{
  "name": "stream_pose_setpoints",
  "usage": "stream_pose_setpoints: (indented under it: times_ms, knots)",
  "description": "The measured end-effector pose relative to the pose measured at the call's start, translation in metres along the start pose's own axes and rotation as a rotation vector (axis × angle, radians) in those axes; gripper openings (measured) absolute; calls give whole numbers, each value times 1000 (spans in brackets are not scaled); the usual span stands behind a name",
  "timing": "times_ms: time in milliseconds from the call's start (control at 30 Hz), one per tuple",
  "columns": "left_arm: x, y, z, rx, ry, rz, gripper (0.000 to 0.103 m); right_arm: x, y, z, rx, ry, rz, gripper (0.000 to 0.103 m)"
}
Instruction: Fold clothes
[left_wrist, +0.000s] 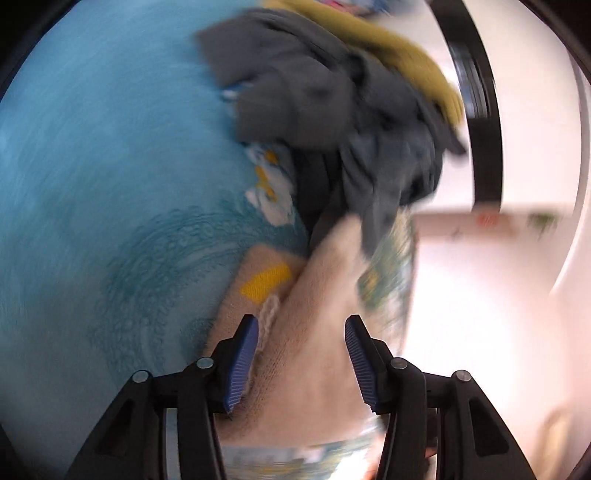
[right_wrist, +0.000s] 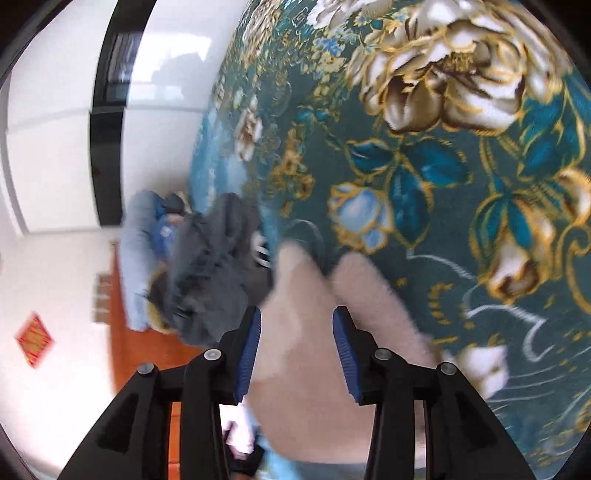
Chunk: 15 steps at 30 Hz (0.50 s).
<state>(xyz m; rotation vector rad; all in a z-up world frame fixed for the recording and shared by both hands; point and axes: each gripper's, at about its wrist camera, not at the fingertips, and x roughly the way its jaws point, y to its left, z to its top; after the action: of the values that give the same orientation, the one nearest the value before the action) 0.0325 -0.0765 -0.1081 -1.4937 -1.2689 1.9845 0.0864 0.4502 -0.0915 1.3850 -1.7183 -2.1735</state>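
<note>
Beige garment (left_wrist: 314, 332) lay between spread left gripper (left_wrist: 301, 363) and spread right gripper (right_wrist: 297, 354), neither visibly pinching; grey clothes pile (left_wrist: 332, 96) nearby, probably awaiting folding.

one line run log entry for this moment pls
task: fold clothes | left gripper: jaws open around beige sweater | right gripper: jaws open, beige fabric between | grey clothes pile unfolded

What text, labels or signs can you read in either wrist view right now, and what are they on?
None can be read.
Red diamond sign on the white wall: gold marks, too blurred to read.
Reddish sticker on the white wall: too blurred.
Yellow patch on the beige knit garment: plain, no lettering visible.
</note>
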Motion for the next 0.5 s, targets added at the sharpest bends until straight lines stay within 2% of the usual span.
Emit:
stream_pose_setpoints:
  times_ms: [100, 167, 200, 233, 333, 400, 500]
  knots:
    - [13, -16, -11, 150, 47, 88, 53, 16, 3, -4, -39, 34, -40, 42]
    - [18, -28, -16, 250, 44, 142, 51, 23, 14, -6, -105, 20, -96, 44]
    - [19, -31, -18, 277, 42, 152, 51, 27, 20, -8, -140, 12, -126, 44]
    - [19, -33, -19, 297, 40, 157, 46, 29, 26, -10, -173, 7, -146, 41]
    - [15, -32, -21, 308, 34, 165, 26, 33, 40, -17, -263, 5, -186, 17]
    - [8, -29, -23, 299, 38, 160, 17, 32, 45, -23, -306, 8, -210, 15]
    - [7, -28, -25, 285, 40, 144, 12, 25, 42, -28, -298, 17, -171, 13]
